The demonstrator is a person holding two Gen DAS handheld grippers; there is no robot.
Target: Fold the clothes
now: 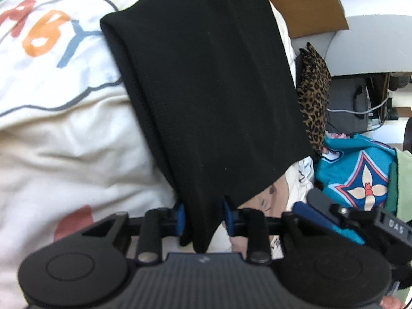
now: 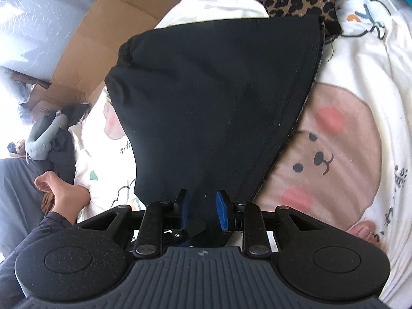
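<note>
A black ribbed garment lies folded on a white printed bedspread. My left gripper is shut on one near corner of it, cloth bunched between the blue pads. In the right wrist view the same black garment fans out ahead, and my right gripper is shut on its other near corner, between blue pads. The other gripper shows at the lower right of the left wrist view.
A leopard-print cloth and a teal patterned garment lie to the right. Brown cardboard stands beyond the bed. A person's bare foot and dark trouser leg rest at the left. The bedspread bears a bear face.
</note>
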